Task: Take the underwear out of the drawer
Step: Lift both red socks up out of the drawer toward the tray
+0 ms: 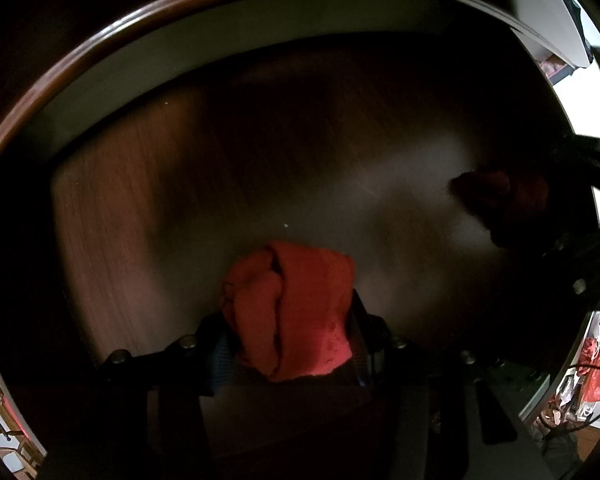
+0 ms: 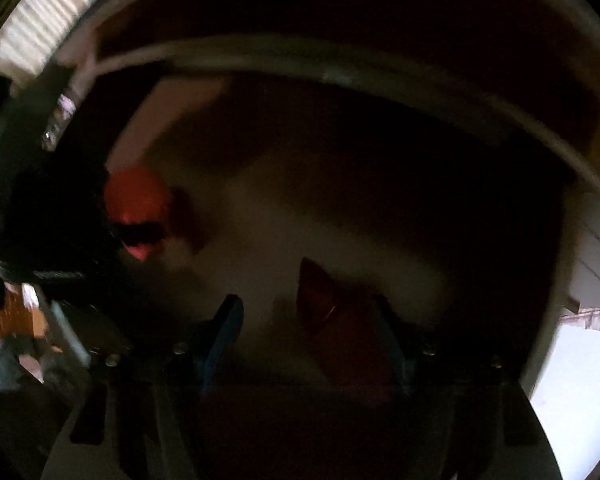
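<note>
Both grippers are inside an open wooden drawer (image 1: pixel 112 216). My left gripper (image 1: pixel 290 320) is shut on a bunched piece of red-orange underwear (image 1: pixel 292 312), held just above the drawer's bottom. It also shows at the left of the right wrist view (image 2: pixel 136 204). In the right wrist view my right gripper (image 2: pixel 308 332) stands with its jaws apart; a dark red piece of underwear (image 2: pixel 340 320) lies against its right finger (image 2: pixel 392 344), and whether it is gripped is unclear. That gripper and cloth show dimly in the left wrist view (image 1: pixel 500 196).
The drawer's pale inner wall (image 1: pixel 140 64) and brown rim (image 1: pixel 72 56) curve round the back. The drawer's bottom (image 2: pixel 280 216) is dark and blurred. A cluttered room with red bags (image 1: pixel 596 372) shows outside at the lower right.
</note>
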`<state>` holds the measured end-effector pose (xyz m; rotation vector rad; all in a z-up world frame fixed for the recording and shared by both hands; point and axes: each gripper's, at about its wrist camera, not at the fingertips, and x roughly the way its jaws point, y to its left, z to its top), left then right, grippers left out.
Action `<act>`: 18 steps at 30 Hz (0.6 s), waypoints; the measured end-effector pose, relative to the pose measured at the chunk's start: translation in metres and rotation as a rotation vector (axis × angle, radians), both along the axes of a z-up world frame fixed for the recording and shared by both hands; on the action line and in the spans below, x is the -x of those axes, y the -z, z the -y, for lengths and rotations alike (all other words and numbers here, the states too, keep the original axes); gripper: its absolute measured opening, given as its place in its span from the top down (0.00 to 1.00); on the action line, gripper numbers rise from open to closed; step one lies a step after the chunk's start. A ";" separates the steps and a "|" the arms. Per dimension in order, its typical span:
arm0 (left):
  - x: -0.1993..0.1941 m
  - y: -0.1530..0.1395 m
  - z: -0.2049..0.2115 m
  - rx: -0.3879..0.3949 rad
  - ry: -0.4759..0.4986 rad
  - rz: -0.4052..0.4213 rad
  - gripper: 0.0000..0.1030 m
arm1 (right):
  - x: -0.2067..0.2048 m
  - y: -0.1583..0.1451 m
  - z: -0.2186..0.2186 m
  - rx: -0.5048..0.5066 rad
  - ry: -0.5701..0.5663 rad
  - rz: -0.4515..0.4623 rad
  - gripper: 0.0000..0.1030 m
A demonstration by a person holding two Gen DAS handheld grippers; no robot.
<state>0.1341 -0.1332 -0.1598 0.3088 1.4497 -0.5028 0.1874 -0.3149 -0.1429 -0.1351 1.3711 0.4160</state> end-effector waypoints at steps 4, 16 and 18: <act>0.000 0.000 0.003 -0.011 0.009 0.006 0.52 | 0.004 0.014 0.006 0.059 -0.005 -0.042 0.64; 0.002 0.005 0.001 -0.004 0.003 0.005 0.52 | 0.003 0.017 0.017 0.093 0.038 -0.049 0.79; 0.001 0.005 0.001 -0.003 0.002 0.005 0.52 | 0.007 0.017 0.017 0.123 0.012 -0.070 0.78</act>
